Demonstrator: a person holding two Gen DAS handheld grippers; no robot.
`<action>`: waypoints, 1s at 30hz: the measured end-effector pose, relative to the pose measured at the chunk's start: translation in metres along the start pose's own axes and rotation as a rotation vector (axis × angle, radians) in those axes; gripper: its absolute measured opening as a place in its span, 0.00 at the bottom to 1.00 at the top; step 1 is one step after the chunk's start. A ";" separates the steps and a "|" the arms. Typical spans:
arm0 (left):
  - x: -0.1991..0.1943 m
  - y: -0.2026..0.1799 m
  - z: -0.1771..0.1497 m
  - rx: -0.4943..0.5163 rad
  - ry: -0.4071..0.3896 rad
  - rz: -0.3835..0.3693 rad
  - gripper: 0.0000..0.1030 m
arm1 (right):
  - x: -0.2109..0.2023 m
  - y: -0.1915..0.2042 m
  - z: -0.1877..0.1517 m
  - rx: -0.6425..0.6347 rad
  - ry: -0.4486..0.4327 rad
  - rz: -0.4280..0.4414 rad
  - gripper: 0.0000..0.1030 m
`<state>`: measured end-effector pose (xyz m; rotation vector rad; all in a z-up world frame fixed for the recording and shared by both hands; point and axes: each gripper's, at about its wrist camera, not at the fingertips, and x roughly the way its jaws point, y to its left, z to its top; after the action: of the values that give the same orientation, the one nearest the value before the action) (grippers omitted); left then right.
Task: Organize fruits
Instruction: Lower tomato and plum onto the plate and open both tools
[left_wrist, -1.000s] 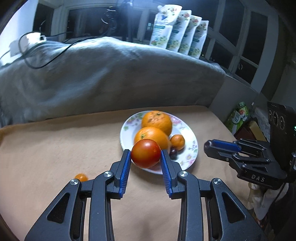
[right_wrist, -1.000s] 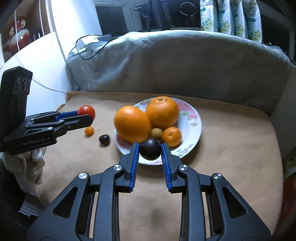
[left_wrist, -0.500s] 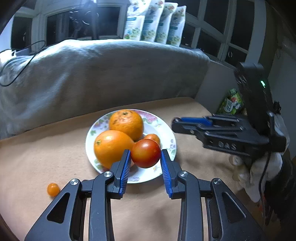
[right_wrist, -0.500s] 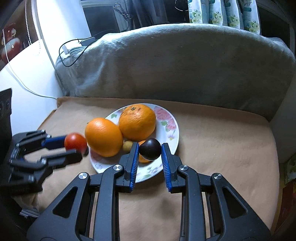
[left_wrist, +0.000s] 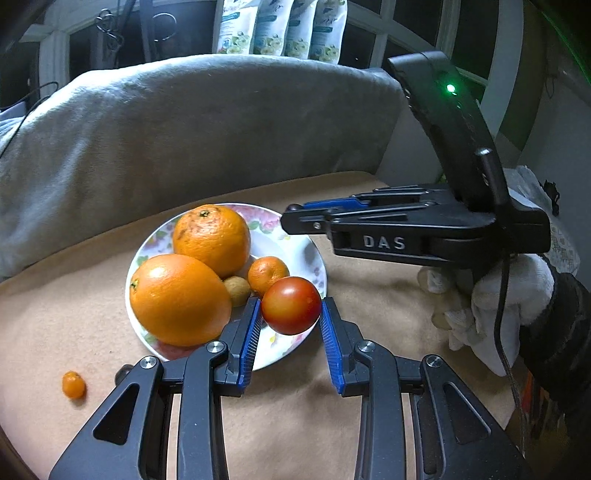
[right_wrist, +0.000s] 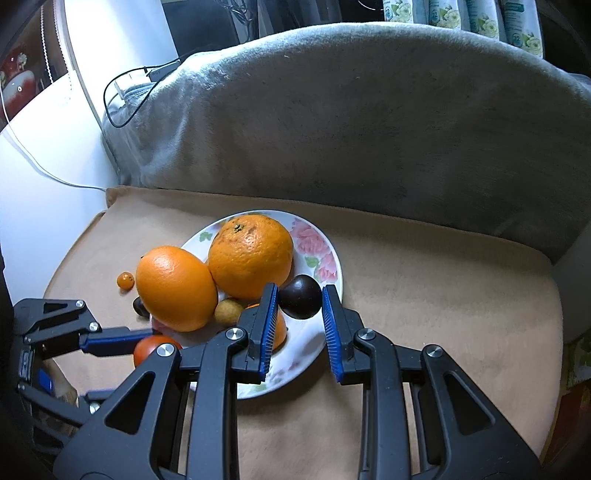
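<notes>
Each camera sits on its own claw and looks forward and downward along the two fingers, close above the flowered plate (left_wrist: 314, 254). The left wrist view faces the plate from its left-front side, and the right claw (left_wrist: 291, 218) enters from the right. The right wrist view sees the same plate (right_wrist: 332, 258), with the left claw (right_wrist: 147, 336) low on the left. Both views share the grey cushion (left_wrist: 184, 129).

Grey blanket (left_wrist: 192, 122) heaped below dark windows (left_wrist: 417, 33).
</notes>
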<state>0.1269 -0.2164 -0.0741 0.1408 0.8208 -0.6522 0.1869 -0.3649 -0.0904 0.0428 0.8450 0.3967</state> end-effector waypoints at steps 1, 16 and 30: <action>0.001 0.000 0.000 0.000 0.002 0.003 0.30 | 0.002 -0.001 0.000 0.000 0.002 0.003 0.25; 0.009 -0.003 0.003 0.002 0.017 0.023 0.30 | 0.014 -0.003 0.005 -0.012 0.018 0.018 0.25; 0.011 -0.001 0.007 0.000 0.004 0.051 0.36 | 0.008 0.001 0.007 -0.015 -0.007 0.017 0.55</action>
<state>0.1356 -0.2251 -0.0769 0.1629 0.8185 -0.6038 0.1965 -0.3605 -0.0909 0.0375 0.8353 0.4181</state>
